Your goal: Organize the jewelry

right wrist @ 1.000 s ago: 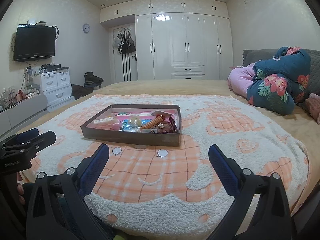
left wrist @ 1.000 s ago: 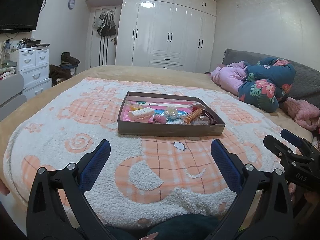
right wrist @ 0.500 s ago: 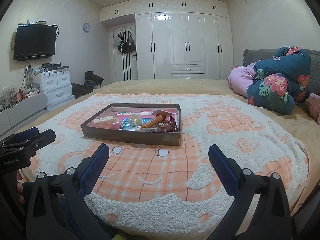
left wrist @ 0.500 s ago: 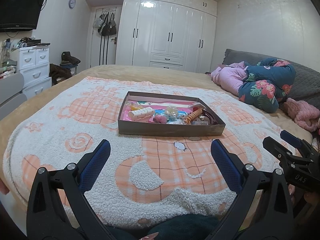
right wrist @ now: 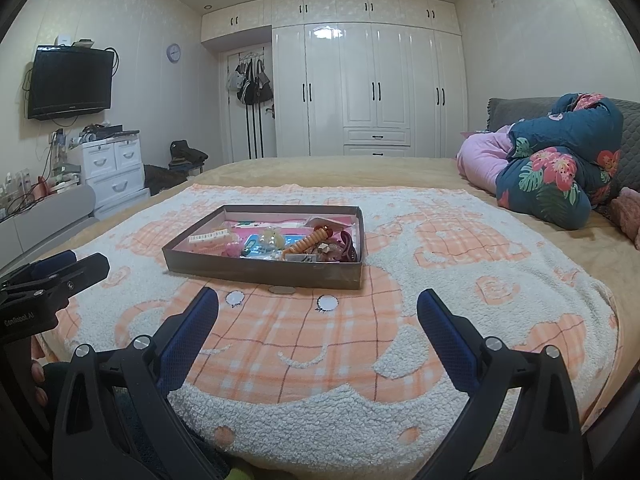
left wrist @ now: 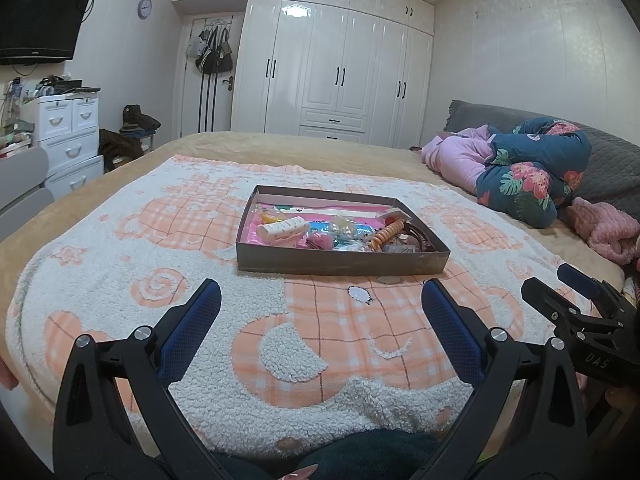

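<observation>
- We are holding the left gripper point(left wrist: 320, 312) at the bottom of its frame with its jaws spread wide and nothing between them.
- We are holding the right gripper point(right wrist: 318, 316) the same way, low in its frame, jaws apart and empty.
- Both are hovering over the blanket point(left wrist: 192, 292) at the near edge, well apart from the box point(left wrist: 340, 266).
- The box is sitting mid-frame in both views, open-topped, with a small flat thing point(right wrist: 280, 290) lying on the blanket just beside its near wall.
- Inside, we are seeing a jumble: a white clip point(left wrist: 282, 229) at centre left, an orange coil point(left wrist: 385, 234) to its right, a dark band point(right wrist: 349, 245) by the right wall, and small pink and clear bits we cannot name.
- We are judging that the jewelry is all gathered in the box but lying mixed, not in rows or groups; this fits a sort waiting to be made, or a plain gathering-in that is over. The pictures are not settling which.
</observation>
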Demonstrator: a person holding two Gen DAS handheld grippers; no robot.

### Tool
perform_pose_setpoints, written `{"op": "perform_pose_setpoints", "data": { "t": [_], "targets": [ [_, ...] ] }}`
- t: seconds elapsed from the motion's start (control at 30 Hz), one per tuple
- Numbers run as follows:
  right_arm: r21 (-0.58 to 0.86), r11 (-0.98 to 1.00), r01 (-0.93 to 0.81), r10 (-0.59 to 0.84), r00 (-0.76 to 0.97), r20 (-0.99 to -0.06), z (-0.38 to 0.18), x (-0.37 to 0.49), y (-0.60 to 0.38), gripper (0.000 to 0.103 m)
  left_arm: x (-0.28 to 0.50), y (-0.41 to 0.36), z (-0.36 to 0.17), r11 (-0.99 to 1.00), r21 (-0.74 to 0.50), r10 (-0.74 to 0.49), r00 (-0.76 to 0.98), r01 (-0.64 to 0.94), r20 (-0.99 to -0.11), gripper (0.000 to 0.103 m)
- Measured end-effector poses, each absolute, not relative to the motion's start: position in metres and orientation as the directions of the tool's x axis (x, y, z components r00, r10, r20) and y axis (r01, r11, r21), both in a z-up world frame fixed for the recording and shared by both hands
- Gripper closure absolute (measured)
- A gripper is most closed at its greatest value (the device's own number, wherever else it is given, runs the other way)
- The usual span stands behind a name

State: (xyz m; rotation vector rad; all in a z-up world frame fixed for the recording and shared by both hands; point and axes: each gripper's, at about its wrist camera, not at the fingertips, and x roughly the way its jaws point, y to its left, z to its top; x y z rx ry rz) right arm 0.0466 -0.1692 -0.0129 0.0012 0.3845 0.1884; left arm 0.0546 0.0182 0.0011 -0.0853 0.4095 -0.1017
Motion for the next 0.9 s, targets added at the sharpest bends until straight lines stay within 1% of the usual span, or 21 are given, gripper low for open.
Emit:
{"op": "perform_pose_setpoints", "data": {
  "t": [0.9],
  "targets": [
    [0.035,0.983,-0.177,0.178,0.908,-0.378,-0.0145,0.0475,-0.1684,0.006,0.0545,0.0129,0.0014,0.992,-0.092,-0.115,0.91,0.085,-0.398,0.011]
  ]
}}
